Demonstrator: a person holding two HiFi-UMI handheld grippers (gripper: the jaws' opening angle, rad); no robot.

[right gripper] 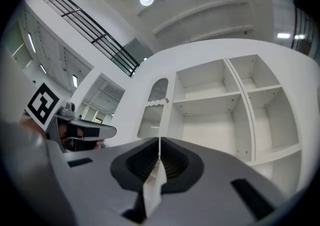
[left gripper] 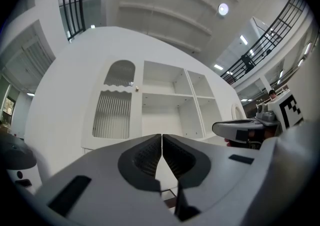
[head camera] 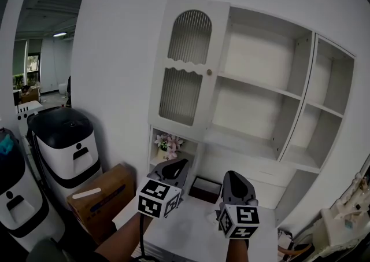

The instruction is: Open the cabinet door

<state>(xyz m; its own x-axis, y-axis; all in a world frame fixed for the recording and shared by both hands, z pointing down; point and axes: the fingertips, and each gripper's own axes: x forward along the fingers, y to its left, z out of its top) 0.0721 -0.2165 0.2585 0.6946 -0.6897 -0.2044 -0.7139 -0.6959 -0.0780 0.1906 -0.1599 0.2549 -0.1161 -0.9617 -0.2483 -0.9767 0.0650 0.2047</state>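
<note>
The white cabinet door with ribbed glass panels and an arched top stands closed, a small round knob on its right edge. Below it, well short of the door, my left gripper and right gripper are held side by side over the counter. Both are shut with nothing between the jaws. The left gripper view shows its jaws touching, with the door and knob above and beyond them. In the right gripper view the jaws meet under the door and knob.
Open white shelves fill the cabinet to the right of the door. A flower pot sits in the niche below it, with a dark tray on the white counter. A cardboard box and white machines stand at the left.
</note>
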